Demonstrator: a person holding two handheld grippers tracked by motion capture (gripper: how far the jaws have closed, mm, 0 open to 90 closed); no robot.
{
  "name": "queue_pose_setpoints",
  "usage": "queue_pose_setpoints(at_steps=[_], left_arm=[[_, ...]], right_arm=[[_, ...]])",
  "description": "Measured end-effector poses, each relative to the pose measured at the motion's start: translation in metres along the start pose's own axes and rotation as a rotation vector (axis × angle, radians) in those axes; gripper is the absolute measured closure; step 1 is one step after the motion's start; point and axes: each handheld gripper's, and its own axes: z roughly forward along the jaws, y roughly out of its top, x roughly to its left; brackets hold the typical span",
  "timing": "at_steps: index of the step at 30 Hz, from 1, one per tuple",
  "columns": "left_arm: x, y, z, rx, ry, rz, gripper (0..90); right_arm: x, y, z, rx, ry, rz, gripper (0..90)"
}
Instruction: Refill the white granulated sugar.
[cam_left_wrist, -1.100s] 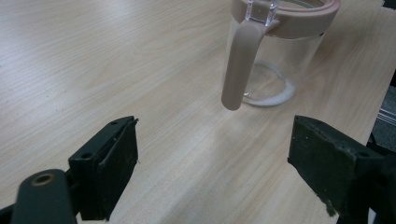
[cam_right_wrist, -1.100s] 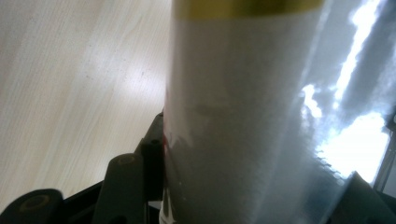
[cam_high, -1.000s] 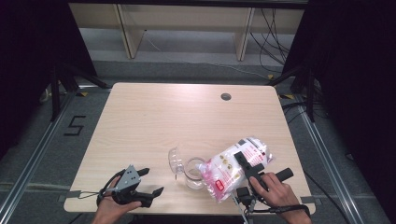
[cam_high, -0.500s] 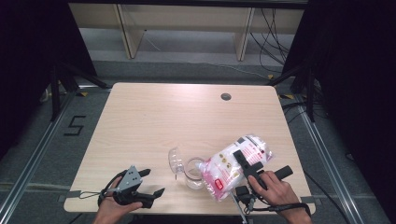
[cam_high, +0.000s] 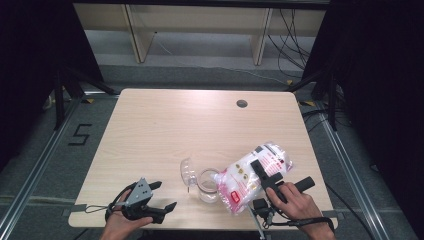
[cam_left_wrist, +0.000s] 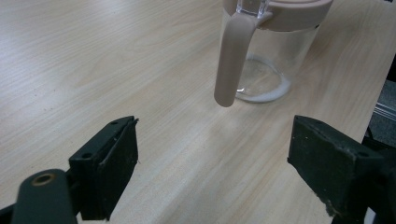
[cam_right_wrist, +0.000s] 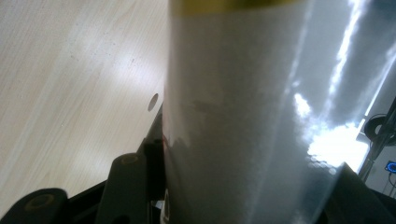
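Tabletop (cam_high: 165, 125): bag (cam_high: 250, 175) clamped between right gripper (cam_high: 263, 170) fingers (cam_right_wrist: 126, 186).

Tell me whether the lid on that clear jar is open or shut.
Open. In the high view the clear lid stands flipped up beside the jar, leaving its mouth uncovered, with the bag held by the right gripper tipped over it.

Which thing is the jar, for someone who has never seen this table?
Start at the wooden table and go to its near edge, midway between the two hands. The jar stands upright there, beside the white bag clamped in the right hand-held gripper. It alone is clear glass, with a beige rim and handle and white powder in its bottom.
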Motion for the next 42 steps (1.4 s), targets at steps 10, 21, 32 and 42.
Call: queue_pose_setpoints(at_steps=[10,21,32,42], left_arm=[[-0.0003,0.0007,-0.0001,-0.002,0.004,-0.011,15.5],[-0.0008,0.0005,0.0002,0.006,0.003,-0.001,15.5],[0.0005,0.0008,0.0002,0.006,0.000,0.021,15.5],[0.0009,0.0005,0.0004,0.016,0.009,0.023,15.5]], right_arm=[[-0.0039,0.0002,-0.0003,0.017,0.029,-0.029,53.2],[-0.0023,0.0018,0.0004,0.003,0.016,-0.044,53.7],[-0.0057,0.0028,0.0004,-0.009,0.000,-0.098,53.9],[-0.0082,0.0013,0.0006,-0.006,-0.014,-0.101,54.3]])
